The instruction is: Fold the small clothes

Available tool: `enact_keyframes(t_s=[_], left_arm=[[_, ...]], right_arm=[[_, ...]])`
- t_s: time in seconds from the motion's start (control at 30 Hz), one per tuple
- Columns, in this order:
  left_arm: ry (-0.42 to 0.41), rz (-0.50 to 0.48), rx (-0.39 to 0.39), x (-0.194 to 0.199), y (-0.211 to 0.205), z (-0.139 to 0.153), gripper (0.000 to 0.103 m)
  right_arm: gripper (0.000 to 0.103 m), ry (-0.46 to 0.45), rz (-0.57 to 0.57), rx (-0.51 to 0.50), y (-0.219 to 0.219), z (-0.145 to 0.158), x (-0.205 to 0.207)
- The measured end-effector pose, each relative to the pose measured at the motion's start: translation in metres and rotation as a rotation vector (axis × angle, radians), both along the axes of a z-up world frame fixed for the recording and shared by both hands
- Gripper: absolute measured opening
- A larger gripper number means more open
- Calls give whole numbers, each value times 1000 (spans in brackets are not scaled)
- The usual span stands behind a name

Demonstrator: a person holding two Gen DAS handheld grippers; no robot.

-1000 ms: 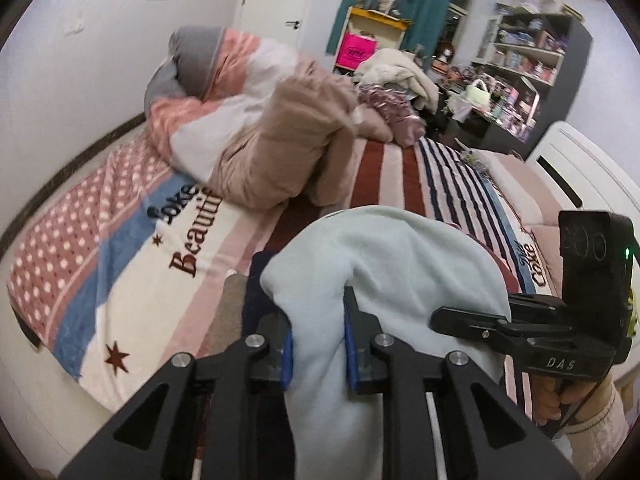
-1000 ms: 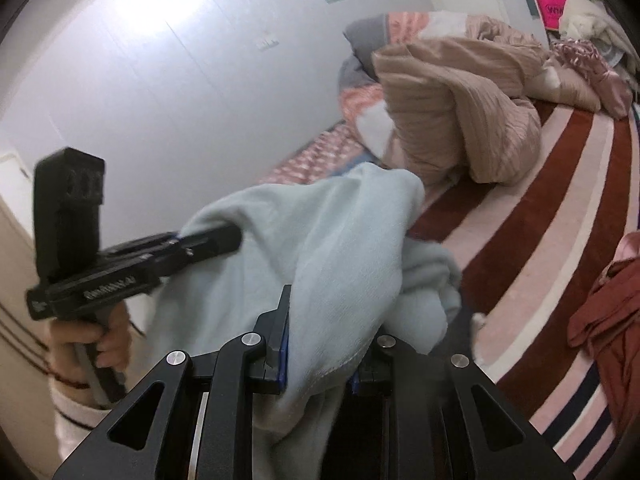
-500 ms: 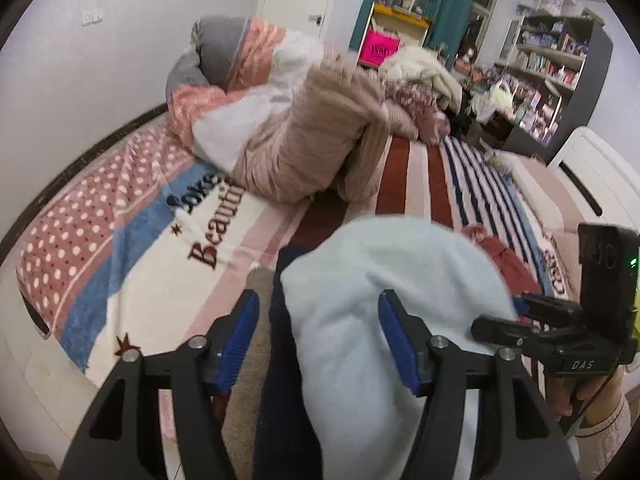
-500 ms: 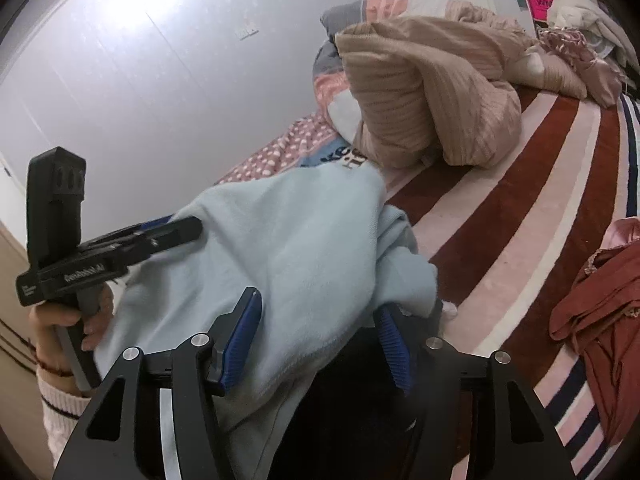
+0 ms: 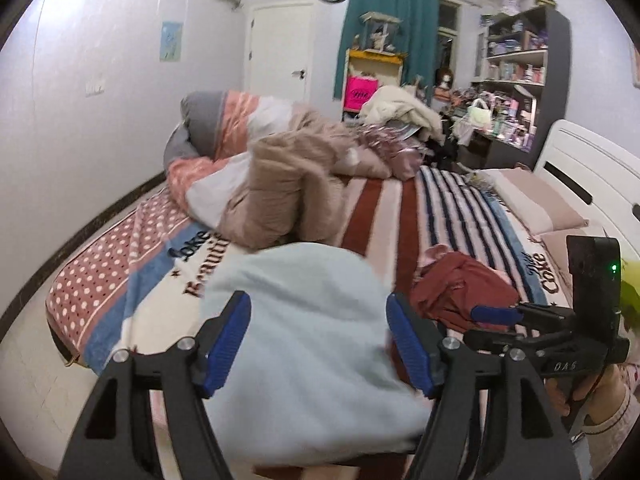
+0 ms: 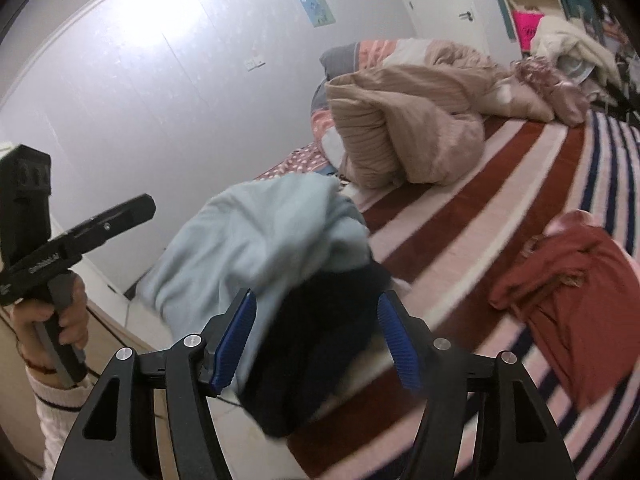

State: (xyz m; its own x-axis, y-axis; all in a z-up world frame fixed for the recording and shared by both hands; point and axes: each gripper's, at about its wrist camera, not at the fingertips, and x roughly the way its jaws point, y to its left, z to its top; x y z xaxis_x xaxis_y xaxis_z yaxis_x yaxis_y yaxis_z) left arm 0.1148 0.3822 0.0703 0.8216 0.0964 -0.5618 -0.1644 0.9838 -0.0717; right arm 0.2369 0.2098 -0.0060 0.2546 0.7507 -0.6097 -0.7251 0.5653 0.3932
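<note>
A light blue garment (image 5: 304,344) lies bunched on the near edge of the bed, over a dark navy garment (image 6: 320,344); it also shows in the right wrist view (image 6: 264,240). My left gripper (image 5: 318,344) is open, its blue pads wide apart on either side of the blue garment, holding nothing. My right gripper (image 6: 316,340) is open too, its pads apart around the navy cloth. A crumpled dark red garment (image 5: 460,288) lies on the bed to the right, also in the right wrist view (image 6: 568,296).
A striped blanket (image 5: 384,216) covers the bed. A pile of pink and beige quilts (image 5: 272,184) fills the far left part. A white wall (image 6: 140,100) runs along the left. Shelves and clutter (image 5: 516,80) stand at the far end. A white headboard (image 5: 592,184) is at the right.
Both grippers were shut on the light blue garment one second ago. Both have opened and let it go, and it has dropped onto the bed while the grippers drew back.
</note>
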Motion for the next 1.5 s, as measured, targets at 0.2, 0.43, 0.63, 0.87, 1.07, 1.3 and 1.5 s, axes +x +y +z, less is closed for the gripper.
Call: enact_keyframes(t_s=[0.2, 0.43, 0.63, 0.87, 1.07, 1.3, 1.5], left_arm=[[-106, -59, 50, -33, -109, -9, 77], [-281, -119, 59, -70, -229, -25, 91], [-425, -119, 54, -90, -309, -40, 102], [-453, -129, 71, -96, -359, -56, 102], [-428, -137, 89, -94, -378, -64, 102], [-414, -130, 107, -94, -381, -68, 102], [-404, -115, 104, -92, -372, -71, 102]], right_arm=[[60, -61, -72, -7, -95, -4, -47], [66, -229, -225, -94, -222, -7, -114], [81, -321, -403, -127, -315, -16, -161], [103, -477, -555, -108, -377, -13, -210], [103, -533, -590, -113, -389, -6, -226], [103, -537, -605, -90, -391, -2, -226], [103, -547, -608, -97, -389, 0, -228]])
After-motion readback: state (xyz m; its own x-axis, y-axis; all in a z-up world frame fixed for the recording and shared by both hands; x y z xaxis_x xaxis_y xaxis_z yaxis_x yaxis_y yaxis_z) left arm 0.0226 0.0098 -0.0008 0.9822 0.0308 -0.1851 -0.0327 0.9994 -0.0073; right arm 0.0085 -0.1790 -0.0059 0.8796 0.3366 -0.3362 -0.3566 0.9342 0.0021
